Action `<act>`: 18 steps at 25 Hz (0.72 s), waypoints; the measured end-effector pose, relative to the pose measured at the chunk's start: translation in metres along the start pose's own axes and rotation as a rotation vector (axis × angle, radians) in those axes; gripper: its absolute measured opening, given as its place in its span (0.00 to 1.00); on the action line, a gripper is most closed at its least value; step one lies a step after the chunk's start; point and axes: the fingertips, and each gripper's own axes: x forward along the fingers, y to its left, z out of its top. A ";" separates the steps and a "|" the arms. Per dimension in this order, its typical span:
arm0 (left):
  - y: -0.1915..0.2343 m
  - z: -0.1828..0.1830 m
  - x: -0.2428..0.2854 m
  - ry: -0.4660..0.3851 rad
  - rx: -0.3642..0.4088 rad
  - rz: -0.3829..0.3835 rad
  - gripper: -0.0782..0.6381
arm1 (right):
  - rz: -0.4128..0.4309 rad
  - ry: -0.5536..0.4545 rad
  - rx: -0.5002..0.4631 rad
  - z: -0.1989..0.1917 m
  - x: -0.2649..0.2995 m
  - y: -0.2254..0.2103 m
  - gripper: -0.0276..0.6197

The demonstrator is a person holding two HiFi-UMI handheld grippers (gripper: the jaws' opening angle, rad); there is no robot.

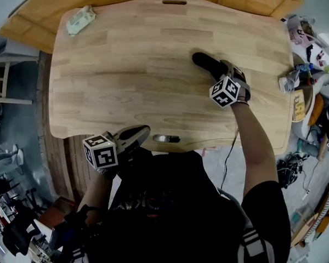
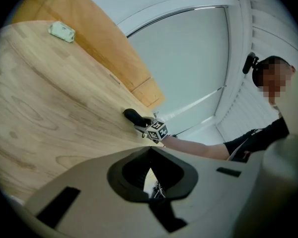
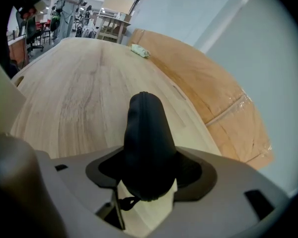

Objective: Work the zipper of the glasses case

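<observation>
Head view: glasses case (image 1: pixel 204 61) lying on wooden table (image 1: pixel 126 70), right of centre; right gripper (image 1: pixel 223 70) clamping its near end. Left gripper (image 1: pixel 138 132) hovering at table's near edge, well apart from case. Green packet (image 1: pixel 80 21) sitting at far left corner.

Left gripper view: jaws pressing together, gripping nothing.

Right gripper view: jaws standing wide, pads squeezing case's dark end; case pointing away along tabletop.
</observation>
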 end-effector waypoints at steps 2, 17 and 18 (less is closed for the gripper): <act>-0.002 -0.001 0.001 -0.009 -0.010 0.002 0.13 | -0.004 -0.008 0.000 0.000 0.000 0.001 0.48; -0.011 -0.006 0.000 -0.013 0.015 -0.044 0.13 | -0.096 -0.130 0.217 -0.013 -0.077 0.003 0.51; -0.010 -0.005 -0.002 -0.010 0.022 -0.053 0.13 | -0.107 -0.162 0.311 -0.013 -0.091 0.004 0.45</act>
